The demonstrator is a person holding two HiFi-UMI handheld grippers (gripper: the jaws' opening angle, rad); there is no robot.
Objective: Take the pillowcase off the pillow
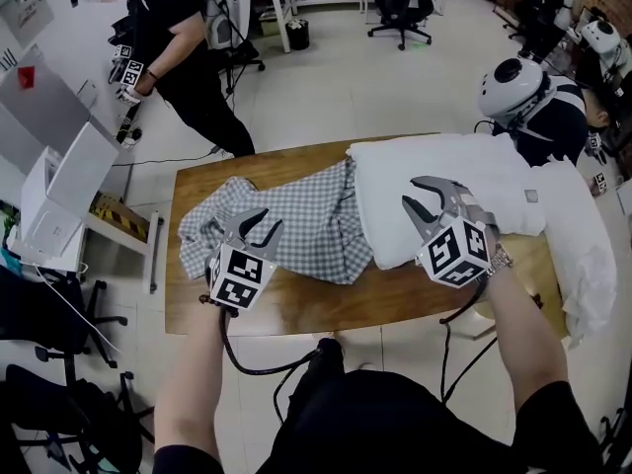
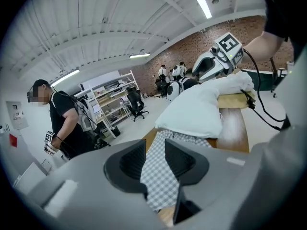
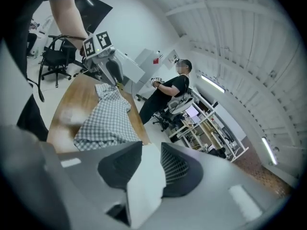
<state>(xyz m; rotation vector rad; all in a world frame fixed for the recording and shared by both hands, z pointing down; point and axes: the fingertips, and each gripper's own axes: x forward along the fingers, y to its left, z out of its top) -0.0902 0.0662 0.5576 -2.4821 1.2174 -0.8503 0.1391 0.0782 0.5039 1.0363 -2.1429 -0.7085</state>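
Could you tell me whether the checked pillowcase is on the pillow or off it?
Off, or nearly: the white pillow lies bare, the checked fabric pillowcase bunched beside it; any overlap, cannot tell.

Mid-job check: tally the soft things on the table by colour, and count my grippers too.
Checked pillowcase: 1
White pillows: 2
Grippers: 2, left gripper and right gripper
Total: 5

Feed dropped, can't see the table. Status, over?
Left tongs shut on pillowcase; right tongs shut on pillow. Pillowcase mostly off, one end against pillow. Nothing in the way.
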